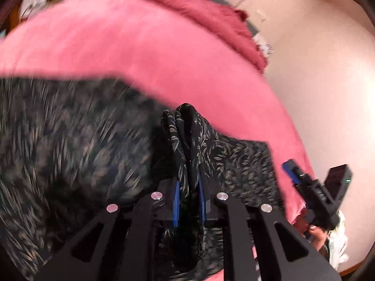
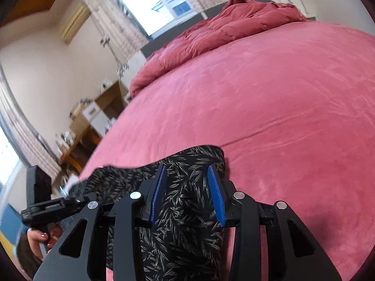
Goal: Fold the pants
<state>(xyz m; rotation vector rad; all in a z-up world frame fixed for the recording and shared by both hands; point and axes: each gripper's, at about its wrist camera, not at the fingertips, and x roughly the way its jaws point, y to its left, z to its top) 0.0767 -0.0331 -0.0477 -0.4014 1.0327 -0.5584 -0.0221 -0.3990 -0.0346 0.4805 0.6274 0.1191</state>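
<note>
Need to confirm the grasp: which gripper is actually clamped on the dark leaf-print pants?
The left gripper: a bunched fold of dark leaf-print pants is pinched. The right gripper stands open.

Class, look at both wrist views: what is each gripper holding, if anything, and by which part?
The left gripper is shut on a bunched fold of the leaf-print pants. The right gripper straddles the pants' edge, jaws apart, pinching nothing.

Daylight from window (image 2: 154,2); left view motion-blurred, fisheye edges
</note>
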